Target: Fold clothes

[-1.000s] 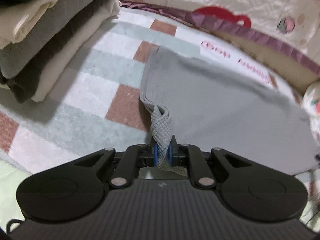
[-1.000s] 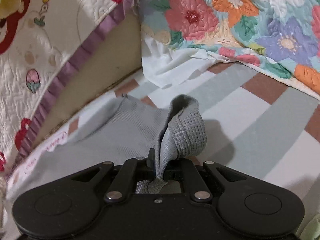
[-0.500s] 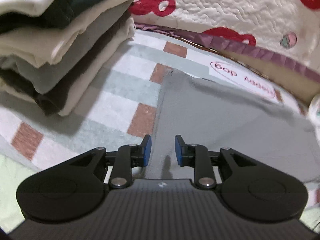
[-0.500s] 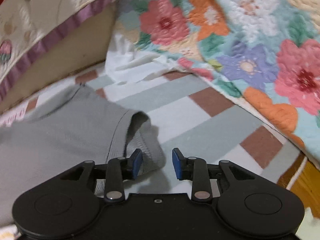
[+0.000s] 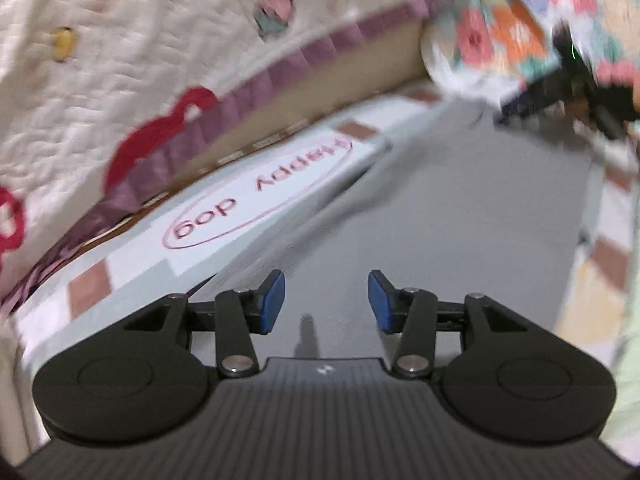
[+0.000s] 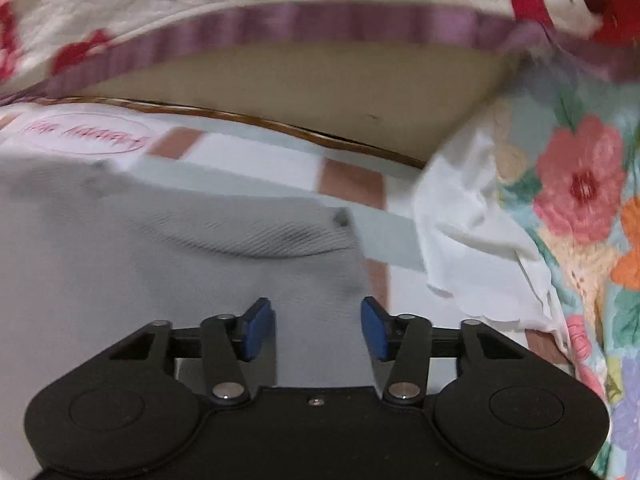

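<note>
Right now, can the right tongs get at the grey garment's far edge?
Probably yes. The right tongs are open above the grey garment, and nothing lies between them and its wrinkled far edge.

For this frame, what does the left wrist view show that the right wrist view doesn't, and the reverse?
Only the left wrist view: the "Happy dog" oval readable, and a dark blurred shape at upper right, too smeared to identify.

Only the right wrist view: a crumpled white cloth beside the floral quilt, and a wrinkle across the grey garment.

Both: the grey garment lying flat on the checked mat, the purple-trimmed cream quilt behind, and open, empty tongs, left tongs and right tongs, over the fabric.
</note>
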